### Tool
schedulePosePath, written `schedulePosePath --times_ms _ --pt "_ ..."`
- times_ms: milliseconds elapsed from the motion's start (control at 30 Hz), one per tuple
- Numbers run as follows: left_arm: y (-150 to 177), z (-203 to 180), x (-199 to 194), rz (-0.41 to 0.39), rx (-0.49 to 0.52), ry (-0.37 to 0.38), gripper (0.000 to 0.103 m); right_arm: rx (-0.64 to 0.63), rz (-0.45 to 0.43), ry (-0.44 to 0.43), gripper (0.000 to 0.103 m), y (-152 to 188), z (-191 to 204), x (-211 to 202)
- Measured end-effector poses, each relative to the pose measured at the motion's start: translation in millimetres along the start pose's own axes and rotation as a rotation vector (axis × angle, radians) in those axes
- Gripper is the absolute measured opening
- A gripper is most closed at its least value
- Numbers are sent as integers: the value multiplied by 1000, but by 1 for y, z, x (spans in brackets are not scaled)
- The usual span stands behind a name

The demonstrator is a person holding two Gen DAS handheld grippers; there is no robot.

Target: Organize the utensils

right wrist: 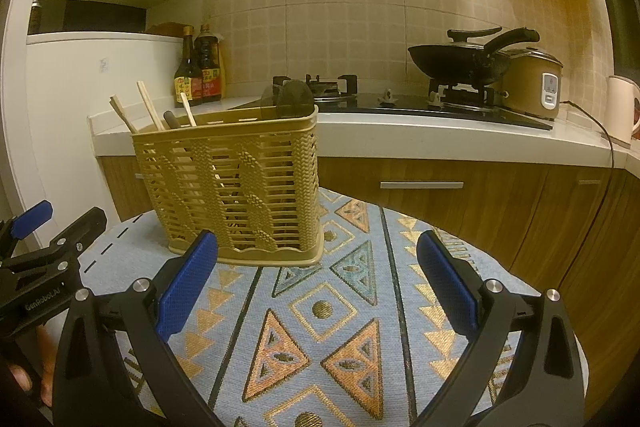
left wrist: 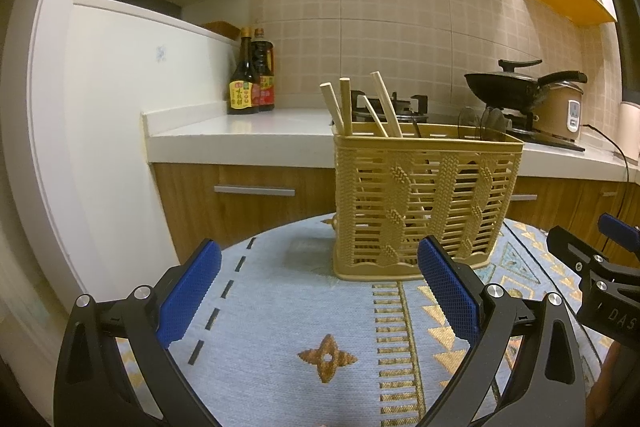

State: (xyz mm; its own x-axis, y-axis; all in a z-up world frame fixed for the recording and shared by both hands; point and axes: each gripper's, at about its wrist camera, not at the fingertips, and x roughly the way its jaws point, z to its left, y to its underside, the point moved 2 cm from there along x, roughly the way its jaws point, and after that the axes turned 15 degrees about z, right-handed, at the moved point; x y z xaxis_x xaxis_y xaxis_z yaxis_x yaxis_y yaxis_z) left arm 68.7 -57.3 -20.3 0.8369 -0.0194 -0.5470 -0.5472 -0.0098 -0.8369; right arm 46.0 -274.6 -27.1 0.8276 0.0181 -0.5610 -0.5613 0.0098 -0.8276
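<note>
A tan woven plastic utensil basket (left wrist: 424, 203) stands on a round table with a blue patterned cloth (left wrist: 288, 339). Several wooden chopsticks (left wrist: 360, 107) stick up from its left end; dark-handled utensils and clear spoon heads (left wrist: 484, 125) show at its right end. My left gripper (left wrist: 320, 287) is open and empty, just in front of the basket. My right gripper (right wrist: 318, 283) is open and empty, to the right of the basket (right wrist: 236, 191), whose chopsticks (right wrist: 150, 109) lean left. Each gripper shows at the edge of the other's view.
Behind the table runs a white kitchen counter (left wrist: 240, 131) with two sauce bottles (left wrist: 252, 75), a gas hob, a black wok (right wrist: 460, 61), a rice cooker (right wrist: 532, 85) and a kettle (right wrist: 622, 109). Wooden drawers sit below it. A white cabinet stands at the left.
</note>
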Motion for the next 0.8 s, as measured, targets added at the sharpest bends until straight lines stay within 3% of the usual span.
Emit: schedulePosePath --times_ms 800 --pt "0 -8 -1 -5 47 37 96 2 17 -3 95 -1 0 4"
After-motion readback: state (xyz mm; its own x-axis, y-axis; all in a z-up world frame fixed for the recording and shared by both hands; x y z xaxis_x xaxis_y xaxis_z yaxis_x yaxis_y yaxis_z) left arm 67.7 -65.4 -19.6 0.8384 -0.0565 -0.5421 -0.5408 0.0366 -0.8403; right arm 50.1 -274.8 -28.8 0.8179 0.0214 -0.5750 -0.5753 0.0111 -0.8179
